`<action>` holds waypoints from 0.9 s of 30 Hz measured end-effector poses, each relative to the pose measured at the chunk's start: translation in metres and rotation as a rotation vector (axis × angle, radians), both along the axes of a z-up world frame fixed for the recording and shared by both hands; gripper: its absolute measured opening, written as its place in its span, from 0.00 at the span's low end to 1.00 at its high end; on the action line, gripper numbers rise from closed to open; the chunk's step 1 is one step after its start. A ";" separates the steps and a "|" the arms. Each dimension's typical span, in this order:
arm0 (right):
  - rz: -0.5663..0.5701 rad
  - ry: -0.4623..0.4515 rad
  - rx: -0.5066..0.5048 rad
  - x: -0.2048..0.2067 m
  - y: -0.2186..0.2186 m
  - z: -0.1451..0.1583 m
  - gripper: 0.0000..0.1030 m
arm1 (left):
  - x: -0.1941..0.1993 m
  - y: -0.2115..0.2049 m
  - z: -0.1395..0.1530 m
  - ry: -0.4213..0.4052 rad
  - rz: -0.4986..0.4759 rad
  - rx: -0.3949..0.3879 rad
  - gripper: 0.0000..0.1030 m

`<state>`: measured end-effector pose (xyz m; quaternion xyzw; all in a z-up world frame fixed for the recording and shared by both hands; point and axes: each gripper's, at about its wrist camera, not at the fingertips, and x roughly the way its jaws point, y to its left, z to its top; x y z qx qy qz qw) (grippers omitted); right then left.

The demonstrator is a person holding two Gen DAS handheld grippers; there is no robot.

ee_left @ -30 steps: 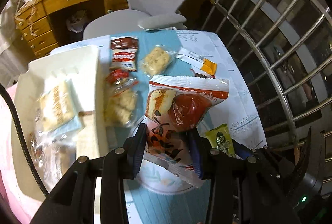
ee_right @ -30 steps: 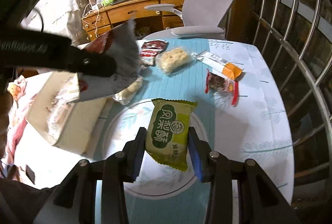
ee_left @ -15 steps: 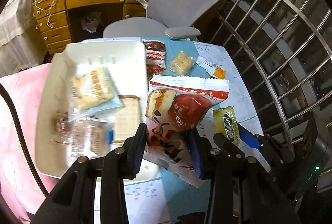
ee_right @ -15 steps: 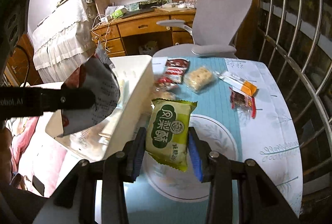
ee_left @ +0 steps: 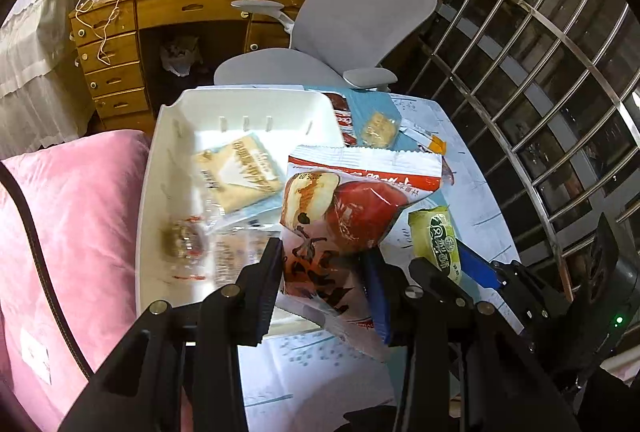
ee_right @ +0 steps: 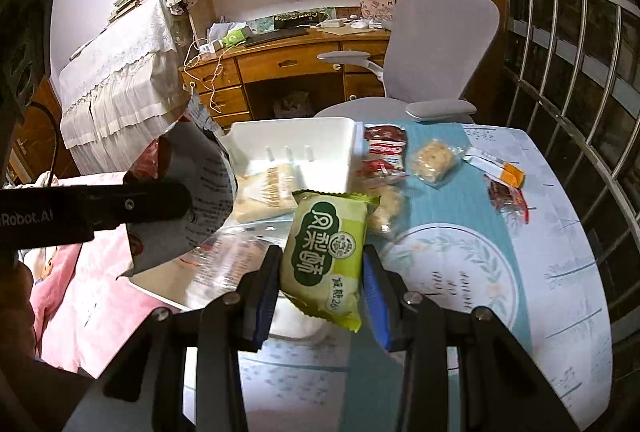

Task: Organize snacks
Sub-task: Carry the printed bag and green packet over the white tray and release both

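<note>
A: What has the left gripper (ee_left: pixel 322 274) got hold of?

B: Its fingers are clamped partway closed on a red-and-white snack packet (ee_left: pixel 352 216), held in the air at the white tray's (ee_left: pixel 172 136) right edge.

A: And the right gripper (ee_right: pixel 320 286)?

B: Narrowed the same way around a green pineapple-cake packet (ee_right: pixel 326 246), lifted just in front of the white tray's near right corner.

A: What lies inside the tray?

B: A pale biscuit pack (ee_left: pixel 236 178) and some clear-wrapped snacks, blurred.

A: Anything beside it?

B: To the tray's right on the tablecloth (ee_right: pixel 560 272): red wrappers (ee_right: pixel 384 148), a clear-wrapped rice cracker (ee_right: pixel 436 160), an orange-tipped sachet (ee_right: pixel 496 166).
</note>
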<state>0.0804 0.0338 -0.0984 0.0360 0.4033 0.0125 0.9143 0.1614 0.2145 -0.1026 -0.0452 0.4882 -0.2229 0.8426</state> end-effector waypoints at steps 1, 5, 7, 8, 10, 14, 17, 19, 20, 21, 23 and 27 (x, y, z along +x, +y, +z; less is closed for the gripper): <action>0.000 -0.003 0.001 0.000 0.007 0.000 0.39 | 0.001 0.006 -0.001 -0.001 -0.001 0.001 0.37; 0.000 -0.008 0.002 0.002 0.024 0.000 0.39 | 0.002 0.023 -0.003 -0.001 0.013 0.016 0.37; 0.001 -0.010 -0.002 0.003 0.031 -0.002 0.39 | 0.005 0.031 -0.006 0.010 0.024 0.021 0.38; 0.000 -0.011 -0.002 0.004 0.034 -0.002 0.39 | 0.006 0.034 -0.008 0.017 0.028 0.025 0.38; -0.002 -0.008 0.007 0.005 0.037 -0.004 0.39 | 0.010 0.040 -0.014 0.038 0.044 0.047 0.39; -0.022 0.006 0.039 0.010 0.043 -0.009 0.40 | 0.013 0.046 -0.019 0.060 0.041 0.062 0.64; -0.036 0.032 0.033 0.014 0.047 -0.014 0.43 | 0.012 0.045 -0.018 0.055 0.022 0.068 0.72; -0.045 0.049 0.036 0.015 0.048 -0.017 0.47 | 0.011 0.041 -0.020 0.060 0.001 0.075 0.72; -0.047 0.048 0.042 0.014 0.047 -0.017 0.47 | 0.009 0.039 -0.020 0.061 -0.007 0.080 0.72; -0.048 0.046 0.040 0.013 0.047 -0.017 0.47 | 0.009 0.037 -0.021 0.063 -0.015 0.083 0.72; -0.053 0.044 0.033 0.010 0.046 -0.016 0.47 | 0.008 0.033 -0.022 0.068 -0.031 0.085 0.72; -0.075 0.064 0.026 0.006 0.041 -0.019 0.47 | 0.003 0.025 -0.022 0.069 -0.056 0.086 0.72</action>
